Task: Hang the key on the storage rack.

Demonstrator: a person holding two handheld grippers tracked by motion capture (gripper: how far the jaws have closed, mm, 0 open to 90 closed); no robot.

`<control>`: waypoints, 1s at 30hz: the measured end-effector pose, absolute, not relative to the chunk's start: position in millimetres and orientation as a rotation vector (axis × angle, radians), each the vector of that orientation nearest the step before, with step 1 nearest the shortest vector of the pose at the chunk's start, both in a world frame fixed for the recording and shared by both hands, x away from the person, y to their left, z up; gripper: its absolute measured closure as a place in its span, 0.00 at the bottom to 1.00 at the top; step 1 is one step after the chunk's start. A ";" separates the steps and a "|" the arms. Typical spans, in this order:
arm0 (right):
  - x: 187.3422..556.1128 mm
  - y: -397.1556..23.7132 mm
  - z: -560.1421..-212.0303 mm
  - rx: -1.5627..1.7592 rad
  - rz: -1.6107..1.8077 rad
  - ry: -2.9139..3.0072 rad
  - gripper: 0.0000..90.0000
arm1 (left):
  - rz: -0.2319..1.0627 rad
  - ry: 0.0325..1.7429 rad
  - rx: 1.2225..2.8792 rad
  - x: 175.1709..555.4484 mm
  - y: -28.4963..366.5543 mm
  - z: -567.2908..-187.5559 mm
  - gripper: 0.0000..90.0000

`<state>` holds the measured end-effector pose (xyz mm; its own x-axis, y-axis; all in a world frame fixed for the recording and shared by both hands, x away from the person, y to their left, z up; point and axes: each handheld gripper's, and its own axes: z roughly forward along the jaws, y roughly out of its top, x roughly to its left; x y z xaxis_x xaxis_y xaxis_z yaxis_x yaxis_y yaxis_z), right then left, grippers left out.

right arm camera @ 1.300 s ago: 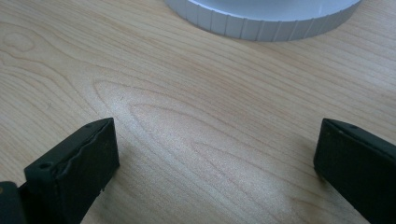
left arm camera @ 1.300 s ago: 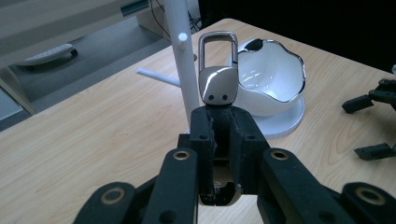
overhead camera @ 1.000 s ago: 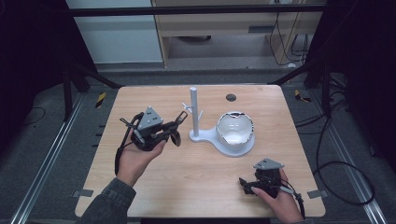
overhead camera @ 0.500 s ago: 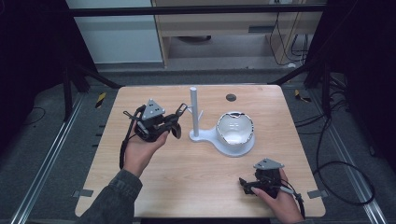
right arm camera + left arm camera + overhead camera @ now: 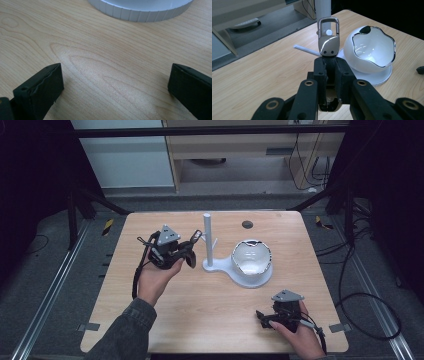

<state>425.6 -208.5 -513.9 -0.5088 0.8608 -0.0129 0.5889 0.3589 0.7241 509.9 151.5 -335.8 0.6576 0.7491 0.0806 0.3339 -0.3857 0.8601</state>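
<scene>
A metal clasp point(image 5: 328, 37) sticks up out of the left gripper point(image 5: 329, 72), whose jaws are clamped tight on its lower end, held above the desk point(image 5: 200, 320) left of its middle, just beside the white post point(image 5: 207, 240). The right gripper point(image 5: 267, 319) rests near the desk's front right corner, jaws wide apart and empty.

Post point(image 5: 207, 240) rises from stand base point(image 5: 220, 267); bowl point(image 5: 251, 259) on base, right of post.
</scene>
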 end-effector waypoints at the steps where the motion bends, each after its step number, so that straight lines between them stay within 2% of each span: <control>1: 425.6 -208.4 -513.9 1.267 0.948 2.235 0.01 | 0.598 0.841 1.989 509.8 148.8 -336.3 0.89; 5: 425.2 -208.0 -513.7 1.279 0.950 2.233 0.01 | 0.627 0.839 2.018 511.3 144.2 -339.3 0.89; 30: 425.2 -207.9 -513.7 1.277 0.951 2.232 0.01 | 0.596 0.869 1.995 524.7 133.9 -351.6 0.89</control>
<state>425.2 -207.9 -513.7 -0.5042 0.8635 -0.0064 0.5934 0.3519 0.7239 524.7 133.9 -351.6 0.6436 0.7609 0.0831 0.3518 -0.3905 0.8507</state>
